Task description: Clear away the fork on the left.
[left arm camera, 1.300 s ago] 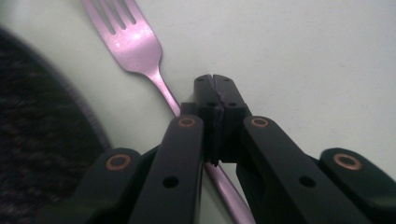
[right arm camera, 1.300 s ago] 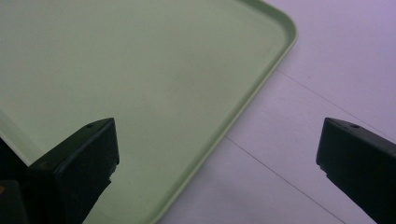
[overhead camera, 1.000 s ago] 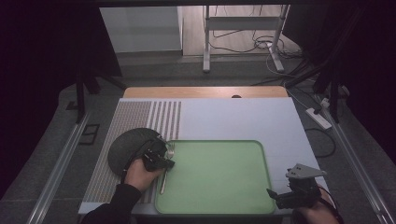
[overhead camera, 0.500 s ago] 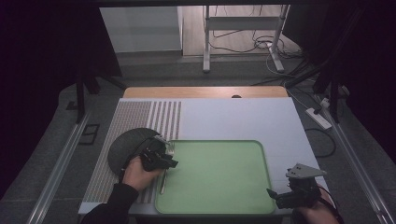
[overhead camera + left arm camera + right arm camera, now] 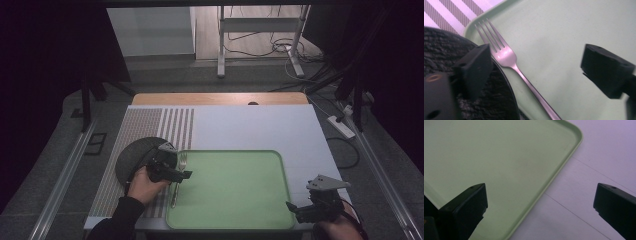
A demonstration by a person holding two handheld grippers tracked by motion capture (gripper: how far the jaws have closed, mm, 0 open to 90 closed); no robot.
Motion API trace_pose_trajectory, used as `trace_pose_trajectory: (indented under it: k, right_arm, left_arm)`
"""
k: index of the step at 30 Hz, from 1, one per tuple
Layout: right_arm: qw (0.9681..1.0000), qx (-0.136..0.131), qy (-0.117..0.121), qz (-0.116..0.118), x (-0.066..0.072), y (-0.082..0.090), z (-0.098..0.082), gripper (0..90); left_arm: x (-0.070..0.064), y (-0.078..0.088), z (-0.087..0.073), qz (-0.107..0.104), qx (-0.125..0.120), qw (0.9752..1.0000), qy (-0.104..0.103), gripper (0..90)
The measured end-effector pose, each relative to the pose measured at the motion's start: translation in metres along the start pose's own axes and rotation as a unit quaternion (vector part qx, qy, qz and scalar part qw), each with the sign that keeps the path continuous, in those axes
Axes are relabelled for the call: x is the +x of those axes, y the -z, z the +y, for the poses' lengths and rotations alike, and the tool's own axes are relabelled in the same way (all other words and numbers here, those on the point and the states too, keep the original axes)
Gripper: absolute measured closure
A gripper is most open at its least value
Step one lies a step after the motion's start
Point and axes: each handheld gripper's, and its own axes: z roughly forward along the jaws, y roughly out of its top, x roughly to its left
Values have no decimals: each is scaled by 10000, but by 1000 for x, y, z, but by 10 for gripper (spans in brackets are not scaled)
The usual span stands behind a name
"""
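Green tray (image 5: 564,30), fork (image 5: 510,60) tines away

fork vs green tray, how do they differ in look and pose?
The fork is thin, shiny metal; the green tray is broad, matte and flat with a raised rim. The fork lies along the tray's left edge, tines pointing away from the person, beside the dark round mat; the tray sits square on the table. Both lie flat, and no jaws hold either.

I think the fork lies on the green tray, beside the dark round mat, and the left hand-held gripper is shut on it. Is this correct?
Not entirely. The left hand-held gripper is open; its jaws have just been opening and stand clear of the fork, as the left gripper view shows. The fork does lie on the green tray beside the dark round mat.
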Motion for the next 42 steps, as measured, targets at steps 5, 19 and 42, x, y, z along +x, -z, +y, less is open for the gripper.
trace_pose_trajectory:
  k: [5,19,42]
  right_arm:
    - [10000,-4,-43,-20,-1,0,0,0]
    - [9998,-57,-188,-7,-3,1,-1,0]
    - [9999,-41,-145,10,-3,1,0,0]
  left_arm:
    - [-4,-1,-1,-60,-42,9995,-310,10]
    - [-5,13,-6,-63,-307,9991,-277,0]
    - [4,47,-39,112,-606,9980,108,0]
